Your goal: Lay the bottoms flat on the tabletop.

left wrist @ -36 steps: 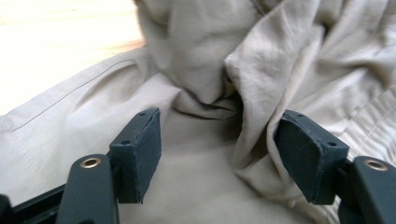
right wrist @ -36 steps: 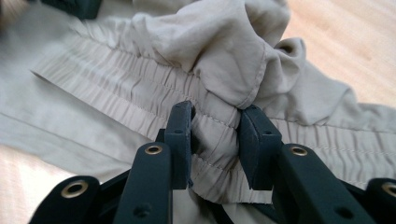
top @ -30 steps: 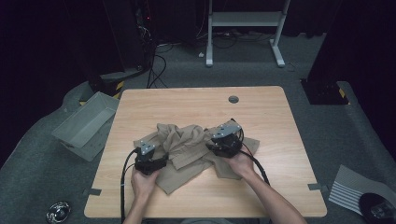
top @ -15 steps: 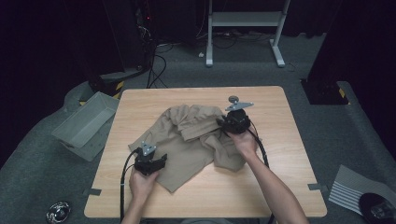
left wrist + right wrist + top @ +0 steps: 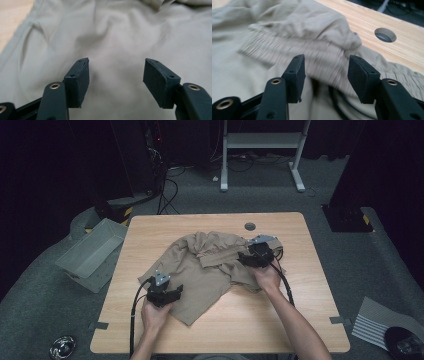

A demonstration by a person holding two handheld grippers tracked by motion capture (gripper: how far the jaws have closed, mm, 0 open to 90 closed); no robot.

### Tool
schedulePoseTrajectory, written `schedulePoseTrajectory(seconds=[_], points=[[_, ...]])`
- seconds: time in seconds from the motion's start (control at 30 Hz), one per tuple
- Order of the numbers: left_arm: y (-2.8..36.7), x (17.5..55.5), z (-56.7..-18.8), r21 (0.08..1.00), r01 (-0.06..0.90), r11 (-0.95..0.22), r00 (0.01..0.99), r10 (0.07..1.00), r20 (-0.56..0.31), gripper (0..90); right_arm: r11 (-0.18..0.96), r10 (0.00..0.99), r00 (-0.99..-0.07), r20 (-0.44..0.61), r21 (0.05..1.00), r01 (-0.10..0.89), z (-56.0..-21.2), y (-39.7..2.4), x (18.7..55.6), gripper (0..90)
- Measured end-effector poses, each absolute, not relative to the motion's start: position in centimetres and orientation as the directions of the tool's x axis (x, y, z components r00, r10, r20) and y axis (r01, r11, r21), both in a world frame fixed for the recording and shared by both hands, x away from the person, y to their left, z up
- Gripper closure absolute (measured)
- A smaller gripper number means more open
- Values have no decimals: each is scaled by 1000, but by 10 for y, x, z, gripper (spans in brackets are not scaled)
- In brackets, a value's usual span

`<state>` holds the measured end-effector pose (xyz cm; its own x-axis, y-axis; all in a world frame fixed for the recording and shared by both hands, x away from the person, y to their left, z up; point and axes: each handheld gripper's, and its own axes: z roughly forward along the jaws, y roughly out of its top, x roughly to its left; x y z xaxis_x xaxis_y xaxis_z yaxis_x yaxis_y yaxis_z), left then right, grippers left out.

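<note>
Jaws of both the left gripper (image 5: pixel 165 292) and right gripper (image 5: pixel 258 254) stand spread, the right's having just opened, gripping nothing. The tan garment (image 5: pixel 202 270) lies partly spread mid-table (image 5: pixel 300 320); its bunched twelve-o'clock end, I judge, remains to flatten.

Bare table (image 5: pixel 280 320) around rumpled garment (image 5: pixel 200 270)

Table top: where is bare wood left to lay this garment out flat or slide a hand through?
The table is bare along the near edge right of the right forearm, along the far edge by the round hole, and in the left strip beside the grey bin. The middle is crowded: the tan garment with both claws on it.
</note>
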<state>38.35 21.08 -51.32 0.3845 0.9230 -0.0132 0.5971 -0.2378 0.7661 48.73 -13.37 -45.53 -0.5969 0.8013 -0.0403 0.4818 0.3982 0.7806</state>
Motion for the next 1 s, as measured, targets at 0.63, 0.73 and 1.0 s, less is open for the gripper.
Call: schedulePoseTrajectory(seconds=[0.63,0.73,1.0], points=[[196,377,-521,712,637,-294,419,908,0,384,480,773,-634,-18,670,566,-511,-188,428,525],[191,361,-520,703,635,-320,447,894,2,388,518,748,-662,-38,658,547,-509,-192,410,520],[163,384,-507,745,576,-337,493,870,13,342,500,759,-647,-75,703,506,-493,-190,420,485]])
